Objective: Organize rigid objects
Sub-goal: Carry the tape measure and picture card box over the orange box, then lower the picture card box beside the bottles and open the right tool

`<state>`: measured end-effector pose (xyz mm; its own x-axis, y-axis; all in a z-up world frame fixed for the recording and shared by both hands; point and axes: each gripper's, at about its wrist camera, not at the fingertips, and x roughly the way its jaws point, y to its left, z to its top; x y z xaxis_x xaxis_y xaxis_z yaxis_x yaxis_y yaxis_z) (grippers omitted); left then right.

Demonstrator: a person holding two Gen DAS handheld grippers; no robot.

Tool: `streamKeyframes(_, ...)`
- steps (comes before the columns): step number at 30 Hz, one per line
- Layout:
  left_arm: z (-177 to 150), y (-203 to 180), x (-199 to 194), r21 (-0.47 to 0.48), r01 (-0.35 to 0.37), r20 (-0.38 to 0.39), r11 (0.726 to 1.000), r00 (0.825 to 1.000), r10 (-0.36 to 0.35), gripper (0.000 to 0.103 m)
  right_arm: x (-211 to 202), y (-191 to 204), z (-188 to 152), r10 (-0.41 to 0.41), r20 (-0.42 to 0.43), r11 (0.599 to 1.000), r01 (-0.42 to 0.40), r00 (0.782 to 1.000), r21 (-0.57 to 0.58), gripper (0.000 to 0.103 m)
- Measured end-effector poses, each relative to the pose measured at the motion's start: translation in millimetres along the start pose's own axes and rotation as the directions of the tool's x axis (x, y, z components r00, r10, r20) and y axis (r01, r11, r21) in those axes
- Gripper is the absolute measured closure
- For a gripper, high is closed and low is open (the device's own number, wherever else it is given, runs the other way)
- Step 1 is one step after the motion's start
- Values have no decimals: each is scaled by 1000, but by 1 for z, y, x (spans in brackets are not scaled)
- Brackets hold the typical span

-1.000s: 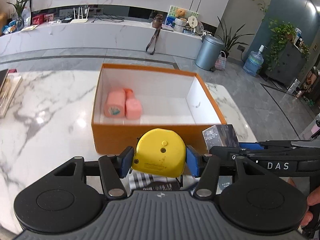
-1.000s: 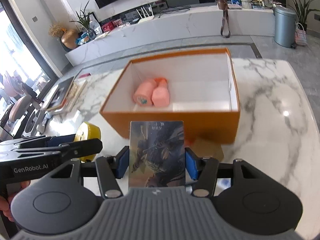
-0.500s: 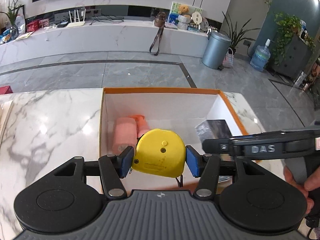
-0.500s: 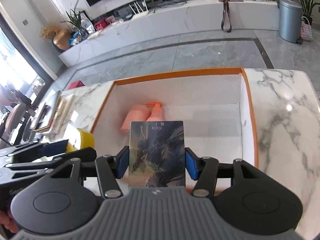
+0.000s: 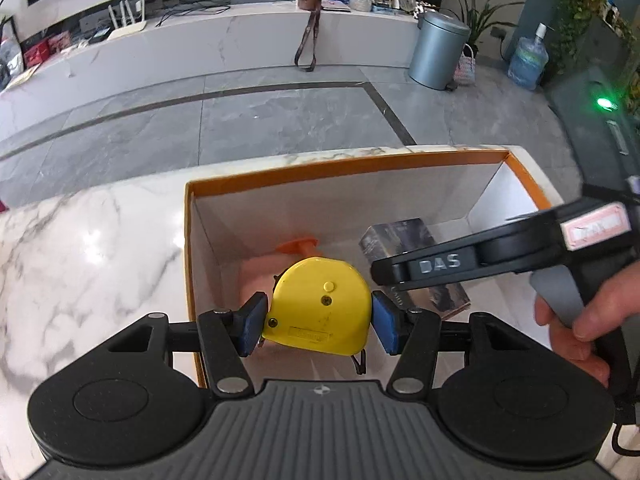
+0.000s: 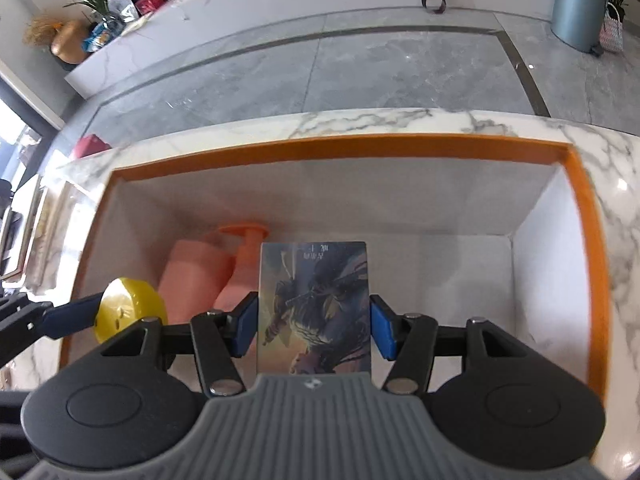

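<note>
Holding its load over the orange box [image 5: 328, 168], the left gripper [image 5: 318, 318] has its blue pads clamped on a yellow tape measure [image 5: 318, 306], which hangs above the box's near-left corner, close to the left wall. Under and just beyond it, two pink items already lie on the box floor against that left wall: a pink cylinder [image 6: 192, 276] and, touching its right side, a pink pump bottle [image 6: 240, 268] with its orange nozzle toward the far wall. Those two look stowed. Right of them, the right gripper [image 6: 314, 322] is closed on a dark illustrated card box [image 6: 314, 304], held upright over the middle of the box near its front edge; whether its lower end touches the floor cannot be told. The right half of the box floor, up to the right wall, shows bare white. Judging from this, two things are in, two are poised for release, and what remains is lowering and letting go of both. The marble table [image 5: 92, 248] to the left shows nothing else waiting within view.
</note>
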<state>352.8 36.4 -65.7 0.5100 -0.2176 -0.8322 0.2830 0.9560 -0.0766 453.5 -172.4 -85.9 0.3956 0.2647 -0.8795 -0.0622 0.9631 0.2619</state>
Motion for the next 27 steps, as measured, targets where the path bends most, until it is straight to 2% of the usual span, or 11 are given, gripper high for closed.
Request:
streamKeyframes(8, 5, 2, 12, 49, -19, -26, 999, 999, 20, 39, 32, -5, 6, -27, -53, 999, 28, 998, 27, 44)
streamKeyframes(15, 1, -3, 16, 84, -43, -40, 996, 998, 47, 39, 47, -6, 12, -2, -58, 997, 7, 998, 74, 44)
streamKeyframes(20, 3, -5, 16, 99, -50, -37, 994, 998, 54, 39, 46, -10, 11, 27, -67, 996, -22, 997, 85, 42)
streamKeyframes(24, 2, -4, 16, 108, -54, -32, 993, 998, 58, 39, 34, -12, 9, 42, -60, 998, -39, 997, 59, 41)
streamKeyframes(27, 2, -3, 14, 126, -53, -29, 991, 998, 57, 39, 23, -11, 5, 68, -87, 998, -67, 994, 18, 43)
